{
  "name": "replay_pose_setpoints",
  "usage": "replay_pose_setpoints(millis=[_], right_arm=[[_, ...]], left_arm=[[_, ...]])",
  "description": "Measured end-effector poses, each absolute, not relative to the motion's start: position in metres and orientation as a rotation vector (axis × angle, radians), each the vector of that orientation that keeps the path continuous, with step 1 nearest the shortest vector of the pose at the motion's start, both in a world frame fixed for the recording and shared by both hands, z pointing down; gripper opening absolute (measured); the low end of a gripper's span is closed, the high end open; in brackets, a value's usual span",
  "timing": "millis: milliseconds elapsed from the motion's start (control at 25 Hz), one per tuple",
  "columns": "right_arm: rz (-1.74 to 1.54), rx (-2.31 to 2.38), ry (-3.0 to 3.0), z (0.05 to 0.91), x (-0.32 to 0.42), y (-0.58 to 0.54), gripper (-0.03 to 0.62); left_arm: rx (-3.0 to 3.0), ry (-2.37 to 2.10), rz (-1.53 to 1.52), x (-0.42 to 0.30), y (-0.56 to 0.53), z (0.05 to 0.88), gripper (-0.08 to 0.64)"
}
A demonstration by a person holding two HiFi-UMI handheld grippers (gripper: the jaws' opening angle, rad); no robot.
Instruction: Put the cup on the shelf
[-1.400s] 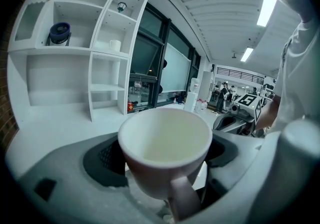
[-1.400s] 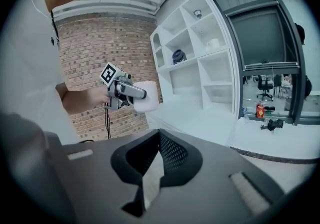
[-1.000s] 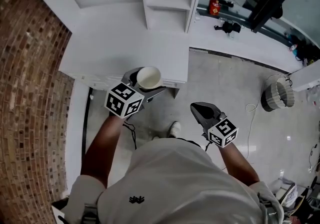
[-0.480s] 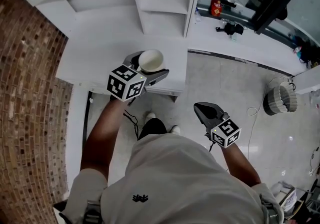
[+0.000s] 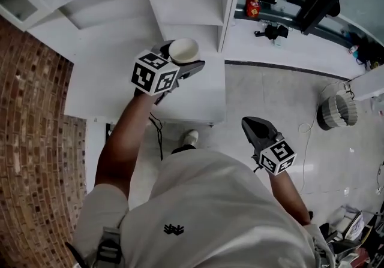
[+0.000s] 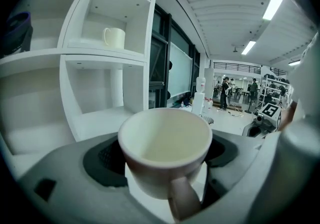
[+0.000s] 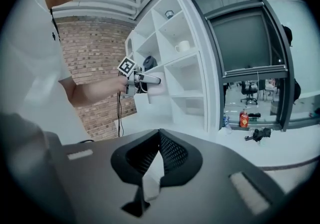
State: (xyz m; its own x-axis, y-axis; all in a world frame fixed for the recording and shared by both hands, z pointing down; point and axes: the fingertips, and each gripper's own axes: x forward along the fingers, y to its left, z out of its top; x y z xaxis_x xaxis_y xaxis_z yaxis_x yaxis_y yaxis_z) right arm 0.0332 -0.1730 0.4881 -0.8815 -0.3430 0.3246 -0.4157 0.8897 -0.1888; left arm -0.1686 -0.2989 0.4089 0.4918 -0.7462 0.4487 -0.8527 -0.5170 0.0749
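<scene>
**Left:** the left gripper (image 5: 180, 60) grasps the cup (image 5: 183, 50) by its body between 2 wide-set jaws. The cup is upright, above the white counter (image 5: 108, 81) and just before the shelf (image 5: 192, 9).

**Centre:** 1 other mug (image 6: 114, 37) occupies an upper compartment.

**Right:** the right gripper (image 5: 257, 131) hangs clenched and empty, well apart.

**Risk:** on entry, the jaw tips or the cup's rim may strike a shelf board or divider and tilt the cup loose.
</scene>
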Motion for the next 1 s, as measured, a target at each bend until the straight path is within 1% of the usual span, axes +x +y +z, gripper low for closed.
replay_pose_setpoints(millis=[360, 1000], right_arm=[[0.404, 0.730, -2.732, 0.491, 0.011, -0.206, 0.011], [0.479, 1.041, -2.646, 0.499, 0.007, -0.226, 0.011]], left_arm=[[2.510, -1.295, 0.564, -0.200, -0.377, 0.403, 0.430], [2.558, -1.211, 0.638, -0.206, -0.480, 0.418, 0.430]])
